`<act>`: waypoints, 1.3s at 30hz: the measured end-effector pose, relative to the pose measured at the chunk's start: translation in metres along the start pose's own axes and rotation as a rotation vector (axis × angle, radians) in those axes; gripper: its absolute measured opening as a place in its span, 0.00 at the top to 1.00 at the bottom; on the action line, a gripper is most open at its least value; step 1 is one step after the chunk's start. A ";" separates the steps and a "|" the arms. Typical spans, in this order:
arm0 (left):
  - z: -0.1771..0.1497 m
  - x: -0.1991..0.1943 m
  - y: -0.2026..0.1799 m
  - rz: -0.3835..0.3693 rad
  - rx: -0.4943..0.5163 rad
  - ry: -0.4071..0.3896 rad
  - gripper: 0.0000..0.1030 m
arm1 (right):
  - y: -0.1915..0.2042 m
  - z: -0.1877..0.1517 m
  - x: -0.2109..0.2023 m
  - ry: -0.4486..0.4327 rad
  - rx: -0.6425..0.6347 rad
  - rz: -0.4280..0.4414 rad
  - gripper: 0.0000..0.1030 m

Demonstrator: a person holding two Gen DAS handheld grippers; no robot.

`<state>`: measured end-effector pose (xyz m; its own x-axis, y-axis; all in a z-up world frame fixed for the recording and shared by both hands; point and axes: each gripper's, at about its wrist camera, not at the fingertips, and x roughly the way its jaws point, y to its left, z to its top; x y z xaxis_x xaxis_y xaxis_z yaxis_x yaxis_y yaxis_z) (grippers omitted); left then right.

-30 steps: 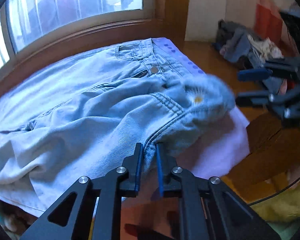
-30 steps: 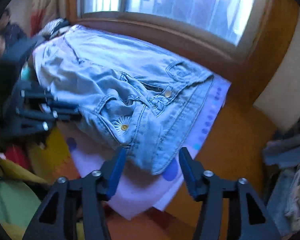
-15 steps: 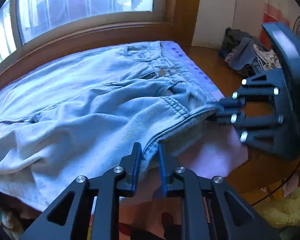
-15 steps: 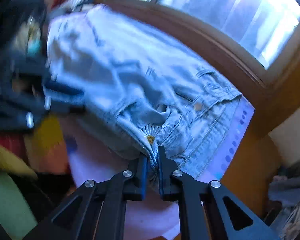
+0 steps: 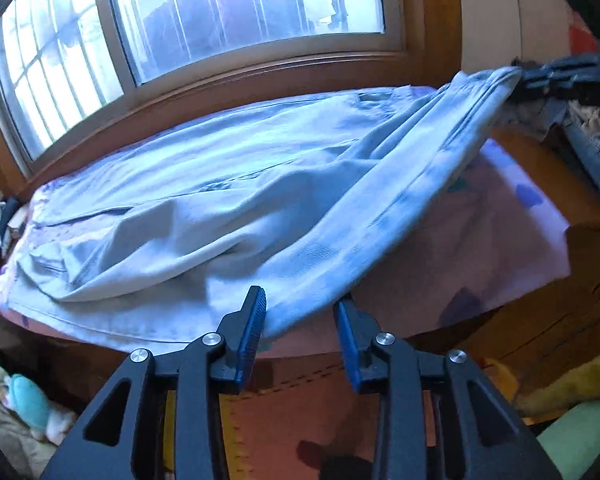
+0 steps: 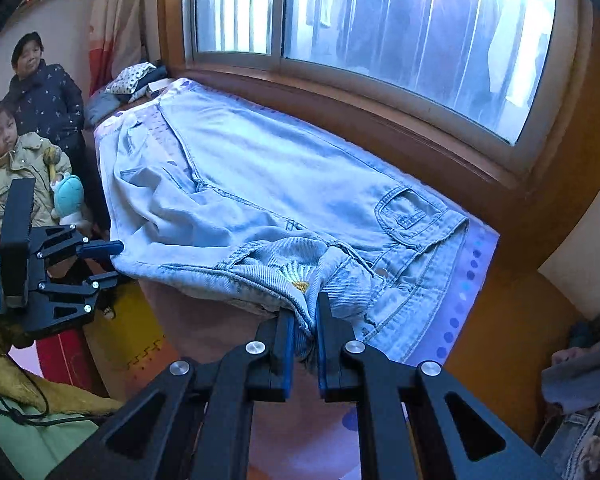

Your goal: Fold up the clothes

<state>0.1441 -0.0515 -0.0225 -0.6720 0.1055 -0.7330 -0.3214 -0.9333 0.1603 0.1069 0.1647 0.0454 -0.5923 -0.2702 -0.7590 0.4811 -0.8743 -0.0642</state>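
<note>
a: where are the jeans [image 6: 268, 184]?

b: spread along a wooden window seat [image 6: 500, 320] under the window [image 6: 380, 20], on a pale dotted cloth [image 6: 464, 280]. their long axis runs along the sill. the waistband lies at the right end and the legs trail off to the left.

a: and the right tool [image 6: 302, 330]?

b: pressed together on the near waistband corner, denim bunched between its blue pads. in the left wrist view that corner hangs raised off the cloth, and the fabric sags from it back down to the seat.

a: the left tool [image 5: 300, 320]?

b: its jaws are opening. the near edge of a leg lies between the pads, but they do not press on it, so nothing is pinched there.

a: so which hand matters next?

b: my guess is the right. it alone holds cloth, and the rest of the jeans lies away from it toward the left and the window. a fold would likely carry that corner across the short axis onto the far half, or along the long axis toward the hems. the left sits at the near edge, partway down the legs, well placed to take a fresh hold and steady the fabric.
</note>
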 end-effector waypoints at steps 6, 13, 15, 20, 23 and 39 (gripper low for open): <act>0.001 0.010 0.005 0.052 -0.015 -0.052 0.66 | 0.005 -0.002 -0.002 0.010 0.037 -0.011 0.91; 0.000 0.040 0.002 -0.030 -0.028 0.019 0.66 | 0.000 -0.001 -0.006 0.005 0.087 0.007 0.91; -0.002 0.049 0.005 -0.046 -0.052 0.053 0.80 | 0.001 -0.002 -0.005 0.008 0.078 0.010 0.91; 0.008 0.013 0.040 -0.117 -0.179 0.049 0.92 | 0.006 -0.010 -0.008 0.024 0.059 0.009 0.91; 0.019 -0.025 0.049 -0.129 -0.179 0.032 0.92 | 0.004 -0.016 -0.014 0.029 0.073 0.038 0.91; 0.086 -0.056 0.048 -0.071 -0.067 0.124 0.92 | -0.012 -0.013 -0.010 0.102 0.024 0.073 0.91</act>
<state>0.1092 -0.0726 0.0829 -0.5601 0.1330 -0.8177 -0.3169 -0.9463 0.0632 0.1157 0.1830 0.0455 -0.4867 -0.2923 -0.8232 0.5042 -0.8636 0.0085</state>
